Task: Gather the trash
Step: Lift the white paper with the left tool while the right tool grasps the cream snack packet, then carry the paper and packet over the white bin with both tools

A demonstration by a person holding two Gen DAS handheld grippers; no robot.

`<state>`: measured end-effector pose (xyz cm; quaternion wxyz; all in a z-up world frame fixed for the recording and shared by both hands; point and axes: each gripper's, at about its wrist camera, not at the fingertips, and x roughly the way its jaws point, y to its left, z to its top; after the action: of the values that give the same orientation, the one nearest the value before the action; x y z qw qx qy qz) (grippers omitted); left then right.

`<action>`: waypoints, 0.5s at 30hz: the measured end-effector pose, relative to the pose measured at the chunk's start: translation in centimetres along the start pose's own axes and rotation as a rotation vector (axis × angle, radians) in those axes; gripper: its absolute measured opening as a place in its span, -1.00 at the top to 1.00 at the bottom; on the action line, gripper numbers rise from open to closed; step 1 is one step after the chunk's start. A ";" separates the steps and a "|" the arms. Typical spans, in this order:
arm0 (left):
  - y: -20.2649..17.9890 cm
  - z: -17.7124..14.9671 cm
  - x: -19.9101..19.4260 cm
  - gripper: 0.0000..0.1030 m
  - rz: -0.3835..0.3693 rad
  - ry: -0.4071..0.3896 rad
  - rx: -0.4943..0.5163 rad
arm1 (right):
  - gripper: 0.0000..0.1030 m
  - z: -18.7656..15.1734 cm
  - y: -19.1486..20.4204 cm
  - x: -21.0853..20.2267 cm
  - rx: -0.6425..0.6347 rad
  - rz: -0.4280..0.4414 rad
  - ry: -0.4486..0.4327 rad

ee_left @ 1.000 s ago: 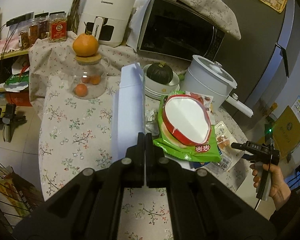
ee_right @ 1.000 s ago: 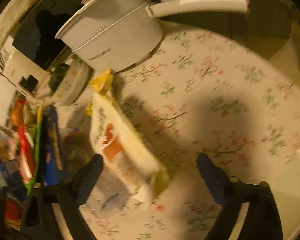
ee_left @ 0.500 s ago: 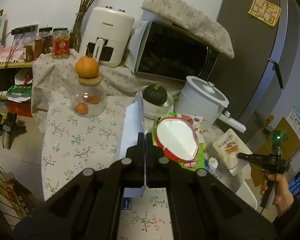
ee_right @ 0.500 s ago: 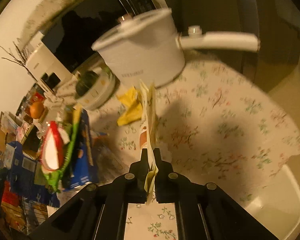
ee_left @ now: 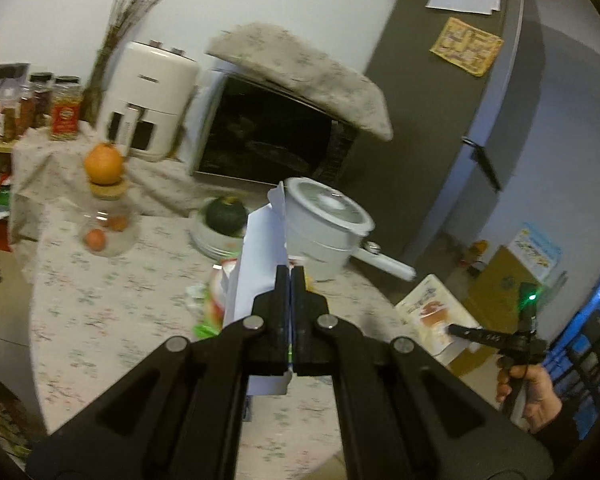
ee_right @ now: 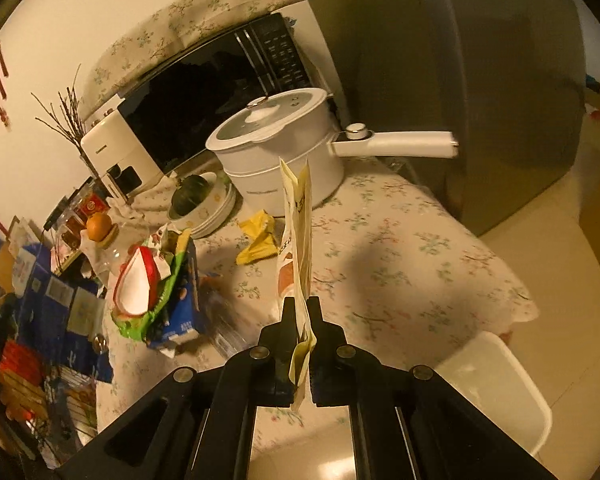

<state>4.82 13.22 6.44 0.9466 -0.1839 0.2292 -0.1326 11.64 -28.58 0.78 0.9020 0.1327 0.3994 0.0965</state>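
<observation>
My left gripper [ee_left: 290,276] is shut on a flattened white and blue carton [ee_left: 260,256] and holds it upright above the table. My right gripper [ee_right: 301,304] is shut on a cream snack wrapper [ee_right: 298,236] and holds it edge-on above the table; it also shows in the left wrist view [ee_left: 430,314]. On the floral tablecloth lie a crumpled yellow wrapper [ee_right: 258,242], a green packet with a red and white bowl [ee_right: 140,288] on it, and a blue packet [ee_right: 184,316].
A white pot [ee_right: 278,152] with a long handle, a microwave [ee_right: 204,96], an air fryer [ee_left: 148,96], a squash in bowls [ee_right: 194,200] and a glass jar with an orange [ee_left: 104,208] stand at the back. A white bin [ee_right: 496,392] sits beside the table's near edge.
Both grippers have risen and pulled back from the table. The right gripper closed on the cream wrapper and lifted it upright. The left keeps the carton and has swung to the right.
</observation>
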 end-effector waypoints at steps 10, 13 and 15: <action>-7.1 -2.3 4.1 0.99 -0.212 0.144 0.015 | 0.90 -3.3 -4.7 -3.1 0.018 -0.076 0.049; -9.7 -3.3 5.4 0.99 -0.267 0.190 0.032 | 0.90 -4.5 -6.7 -3.7 0.036 -0.105 0.070; -12.1 -4.2 6.4 0.99 -0.308 0.221 0.051 | 0.90 -5.2 -7.9 -4.0 0.044 -0.125 0.083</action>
<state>6.28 -0.97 5.40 0.8885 -0.1770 0.2977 -0.3011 5.66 -36.33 -2.27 0.8857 0.1235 0.4461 0.0367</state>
